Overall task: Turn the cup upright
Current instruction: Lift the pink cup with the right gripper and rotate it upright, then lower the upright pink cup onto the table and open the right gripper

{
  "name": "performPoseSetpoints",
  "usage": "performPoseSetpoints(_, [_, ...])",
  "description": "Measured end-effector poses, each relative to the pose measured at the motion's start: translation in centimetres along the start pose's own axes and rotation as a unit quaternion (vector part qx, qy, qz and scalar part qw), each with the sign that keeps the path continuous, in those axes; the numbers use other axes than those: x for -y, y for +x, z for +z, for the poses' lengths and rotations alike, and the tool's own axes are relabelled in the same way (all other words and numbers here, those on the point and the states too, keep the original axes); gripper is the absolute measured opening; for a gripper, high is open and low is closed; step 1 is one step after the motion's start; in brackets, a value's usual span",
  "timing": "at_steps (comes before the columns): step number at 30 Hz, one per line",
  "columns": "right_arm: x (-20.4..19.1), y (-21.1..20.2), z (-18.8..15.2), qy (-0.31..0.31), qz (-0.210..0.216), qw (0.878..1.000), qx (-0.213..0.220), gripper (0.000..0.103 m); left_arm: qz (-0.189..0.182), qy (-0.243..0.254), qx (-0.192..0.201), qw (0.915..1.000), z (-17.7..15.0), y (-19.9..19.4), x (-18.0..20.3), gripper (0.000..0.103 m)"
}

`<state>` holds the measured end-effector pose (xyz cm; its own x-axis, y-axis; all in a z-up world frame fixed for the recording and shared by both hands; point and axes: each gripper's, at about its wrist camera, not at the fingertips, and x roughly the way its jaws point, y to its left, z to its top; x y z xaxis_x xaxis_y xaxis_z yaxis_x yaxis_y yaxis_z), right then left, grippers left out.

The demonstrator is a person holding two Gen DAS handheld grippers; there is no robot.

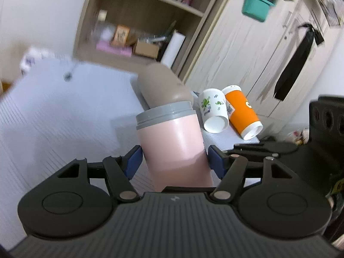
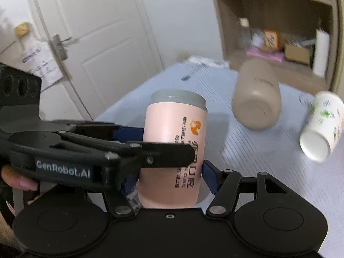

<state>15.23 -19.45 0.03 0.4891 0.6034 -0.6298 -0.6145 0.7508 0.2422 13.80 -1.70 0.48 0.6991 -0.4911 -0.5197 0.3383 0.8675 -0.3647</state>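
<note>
A pink cup with a grey lid (image 1: 172, 142) stands nearly upright between both grippers; it shows in the right wrist view (image 2: 174, 150) with orange and black print. My left gripper (image 1: 174, 161) has its blue pads against the cup's sides. My right gripper (image 2: 169, 174) also brackets the cup low down, and the left gripper's fingers (image 2: 120, 148) cross in front of it. A beige bottle (image 2: 258, 99) lies on its side behind. A white patterned cup (image 1: 212, 111) and an orange cup (image 1: 243, 114) lie tipped over.
A white ribbed tabletop (image 1: 53, 118) carries everything. A wooden shelf unit (image 1: 146, 21) with boxes stands behind it. Wardrobe doors (image 1: 268, 53) are at the right and a white door (image 2: 86, 43) at the left.
</note>
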Motion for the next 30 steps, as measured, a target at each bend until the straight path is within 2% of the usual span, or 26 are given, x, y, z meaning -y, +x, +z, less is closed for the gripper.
performPoseSetpoints(7, [-1.3, 0.2, 0.3, -0.077, -0.029, 0.995, 0.051, 0.068, 0.004, 0.067, 0.031, 0.9973, 1.2, -1.9, 0.4, 0.061])
performPoseSetpoints(12, [-2.0, 1.4, 0.3, -0.129, -0.064, 0.986, 0.080, 0.068, 0.007, 0.088, 0.045, 0.9950, 1.7, -1.6, 0.4, 0.060])
performPoseSetpoints(16, [-2.5, 2.4, 0.2, -0.165, -0.107, 0.976, 0.094, 0.068, 0.013, 0.117, 0.059, 0.9913, 1.4, -1.1, 0.6, 0.060])
performPoseSetpoints(22, [-1.7, 3.3, -0.2, -0.156, -0.132, 0.973, 0.104, 0.068, 0.010, 0.132, 0.051, 0.9899, 1.6, 0.5, 0.8, 0.060])
performPoseSetpoints(30, [-1.1, 3.2, -0.2, -0.125, -0.133, 0.977, 0.111, 0.069, 0.006, 0.132, 0.052, 0.9899, 1.6, 0.8, 1.3, 0.061])
